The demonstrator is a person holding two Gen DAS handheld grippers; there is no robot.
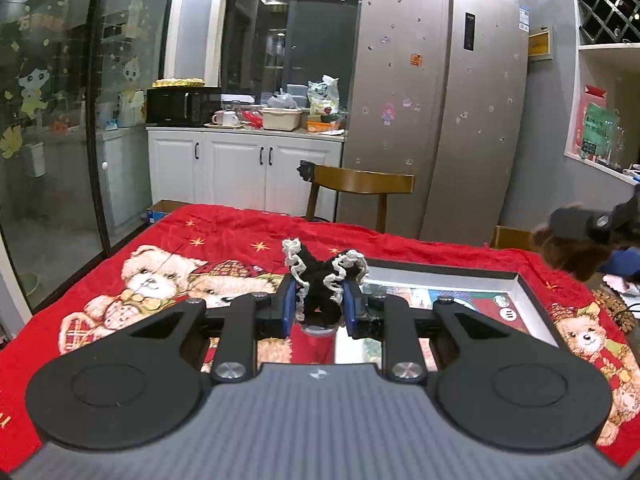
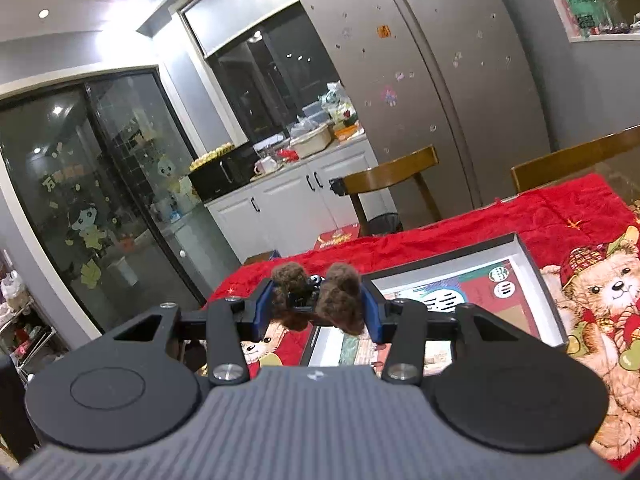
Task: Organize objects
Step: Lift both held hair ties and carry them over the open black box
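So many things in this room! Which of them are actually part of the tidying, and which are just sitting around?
Part of the job:
- black hair clip with white trim, pinched in the left gripper
- brown fuzzy hair clip, pinched in the right gripper
- open shallow box on the red bear blanket

Just lying about:
- fridge
- wooden chair
- microwave
- white mugs

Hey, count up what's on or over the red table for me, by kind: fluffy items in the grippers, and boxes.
Fluffy items held: 2, a black-and-white one in the left hand-held gripper, a brown one in the right hand-held gripper
Open boxes: 1
Total: 3
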